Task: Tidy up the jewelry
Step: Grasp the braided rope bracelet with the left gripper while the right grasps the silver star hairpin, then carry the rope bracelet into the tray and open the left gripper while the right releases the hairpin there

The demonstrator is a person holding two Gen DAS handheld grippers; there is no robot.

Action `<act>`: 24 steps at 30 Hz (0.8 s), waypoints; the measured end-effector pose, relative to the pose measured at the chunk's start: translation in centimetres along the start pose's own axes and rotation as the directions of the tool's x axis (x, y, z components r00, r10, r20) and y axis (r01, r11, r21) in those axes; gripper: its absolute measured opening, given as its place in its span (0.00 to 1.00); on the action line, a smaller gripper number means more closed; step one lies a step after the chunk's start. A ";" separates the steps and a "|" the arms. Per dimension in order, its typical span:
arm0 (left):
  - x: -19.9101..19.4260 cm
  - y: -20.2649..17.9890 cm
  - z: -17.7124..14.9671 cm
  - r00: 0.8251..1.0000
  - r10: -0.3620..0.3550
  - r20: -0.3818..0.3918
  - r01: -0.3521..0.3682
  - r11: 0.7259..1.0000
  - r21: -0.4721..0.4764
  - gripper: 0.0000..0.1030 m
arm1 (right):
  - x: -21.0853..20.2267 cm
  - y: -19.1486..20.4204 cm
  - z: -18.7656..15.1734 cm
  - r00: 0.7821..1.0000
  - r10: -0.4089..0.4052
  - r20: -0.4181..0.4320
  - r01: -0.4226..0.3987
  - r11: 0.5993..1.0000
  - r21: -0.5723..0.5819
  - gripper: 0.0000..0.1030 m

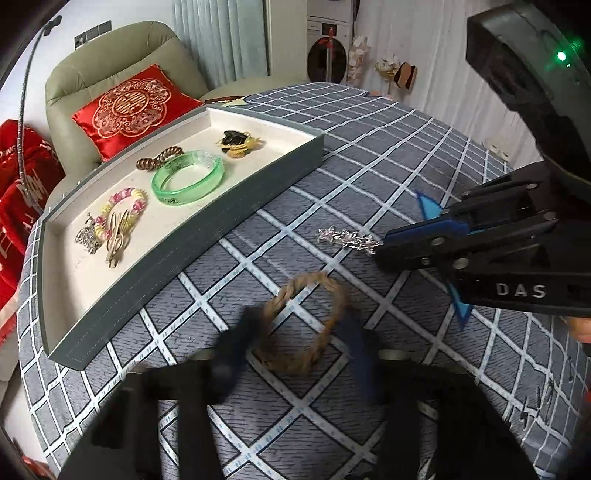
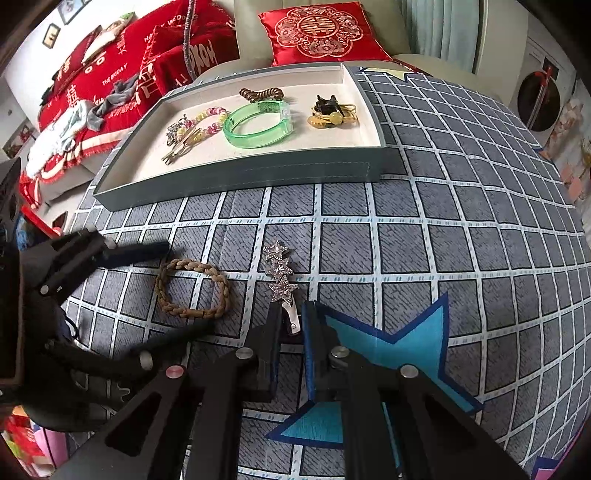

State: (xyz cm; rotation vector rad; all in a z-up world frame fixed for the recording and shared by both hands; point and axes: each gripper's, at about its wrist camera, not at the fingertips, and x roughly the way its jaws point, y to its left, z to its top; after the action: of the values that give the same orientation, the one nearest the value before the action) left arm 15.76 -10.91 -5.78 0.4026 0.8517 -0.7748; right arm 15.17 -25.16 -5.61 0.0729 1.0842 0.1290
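Observation:
A brown braided hair band [image 1: 295, 325] [image 2: 192, 288] lies on the checked cloth. My left gripper [image 1: 299, 332] [image 2: 173, 291] straddles it, its blurred fingers against the band's two sides. A silver star hair clip [image 1: 349, 238] [image 2: 279, 269] lies to the band's right. My right gripper [image 2: 293, 319] [image 1: 380, 247] is shut on the clip's plain metal end, and the stars stick out beyond the fingertips. Behind both stands the grey jewelry tray [image 1: 221, 236] [image 2: 240, 177] with a green bangle [image 1: 188, 177] [image 2: 256, 127], a bead bracelet, hair ties and clips.
The cloth-covered round table [image 1: 388, 155] [image 2: 461, 229] drops off at its edge on the right. A blue star patch [image 2: 406, 339] sits under my right gripper. A grey-green armchair with a red cushion [image 1: 129, 107] [image 2: 317, 29] stands behind the tray.

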 end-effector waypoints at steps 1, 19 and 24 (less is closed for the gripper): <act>0.0 -0.2 0.1 1.000 -0.002 -0.004 0.002 1.000 0.008 0.24 | 0.0 0.0 0.1 1.000 0.001 0.001 -0.001 1.000 0.002 0.11; -5.4 2.0 -0.5 0.990 0.069 0.123 -0.043 0.979 -0.198 0.24 | -3.9 1.0 0.2 0.995 0.054 0.081 -0.055 0.998 0.002 0.11; -7.2 3.2 -0.3 0.982 0.099 0.163 -0.056 0.966 -0.251 0.24 | -5.8 1.3 0.9 0.990 0.071 0.121 -0.071 0.997 0.001 0.11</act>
State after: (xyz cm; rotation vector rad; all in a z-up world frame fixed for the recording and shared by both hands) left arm 15.03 -5.45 -0.21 0.1445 0.7514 -0.6129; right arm 13.19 -24.70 0.01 0.1227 0.9614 0.1837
